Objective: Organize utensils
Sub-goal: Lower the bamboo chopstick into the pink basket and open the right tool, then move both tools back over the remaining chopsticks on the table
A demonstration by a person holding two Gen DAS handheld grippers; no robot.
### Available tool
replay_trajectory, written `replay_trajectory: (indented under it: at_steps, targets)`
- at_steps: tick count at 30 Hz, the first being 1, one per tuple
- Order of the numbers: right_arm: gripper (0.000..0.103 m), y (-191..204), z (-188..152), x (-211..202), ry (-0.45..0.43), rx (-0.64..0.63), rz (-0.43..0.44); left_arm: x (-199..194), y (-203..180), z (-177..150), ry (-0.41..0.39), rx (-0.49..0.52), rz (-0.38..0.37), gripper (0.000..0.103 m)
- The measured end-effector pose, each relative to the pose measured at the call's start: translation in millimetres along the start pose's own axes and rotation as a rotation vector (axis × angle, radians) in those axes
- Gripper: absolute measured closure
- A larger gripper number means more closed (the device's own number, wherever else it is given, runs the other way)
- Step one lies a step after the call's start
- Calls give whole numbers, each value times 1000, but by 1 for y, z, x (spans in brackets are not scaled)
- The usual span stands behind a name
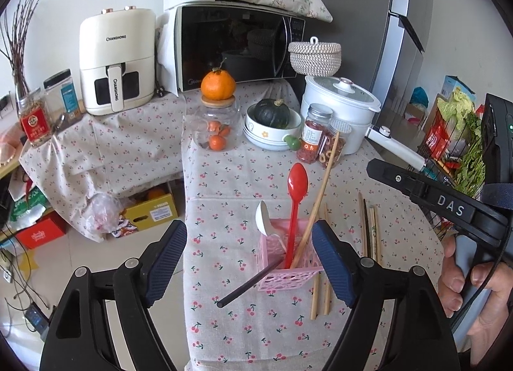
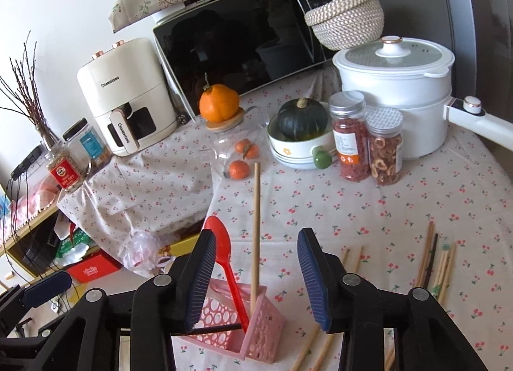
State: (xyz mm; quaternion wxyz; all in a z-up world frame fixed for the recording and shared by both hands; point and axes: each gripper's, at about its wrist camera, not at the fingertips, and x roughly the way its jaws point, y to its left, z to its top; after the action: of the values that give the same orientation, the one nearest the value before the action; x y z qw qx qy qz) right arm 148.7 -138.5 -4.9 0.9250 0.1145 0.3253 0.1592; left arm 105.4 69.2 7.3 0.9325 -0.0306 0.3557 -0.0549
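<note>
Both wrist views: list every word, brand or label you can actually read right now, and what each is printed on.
"CHANGHONG" on the air fryer, on its front and again on its handle.
"DAS" on the right gripper body, seen from the left wrist view.
"Midea", faint, on the microwave lower edge.
Too small or blurred: labels on the red jar, the ring-snack jar, the red-label jar, the blue-label jar and the yellow box.
</note>
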Motion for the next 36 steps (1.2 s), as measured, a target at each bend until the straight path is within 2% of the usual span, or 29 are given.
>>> replay_trajectory:
  at_steps: [12,21,25,31,36]
  targets:
    - [27,-44,-10,-49,8,-34,-94,-19,-19,-3,-36,26,-17,14]
    - [17,-92,-21,-80,40,-19,-191,-28,-73,-9,-6,92,-92,6]
    - [15,-119,-25,-91,73,18,-224,-19,-111,-13,32,140,-123,5]
    - [14,-156,-35,-97,133,60,-269,14,-163,-19,134,178,-152,5]
    - [14,-183,-44,-92,191,106,-305,56,-191,-18,214,192,-108,5]
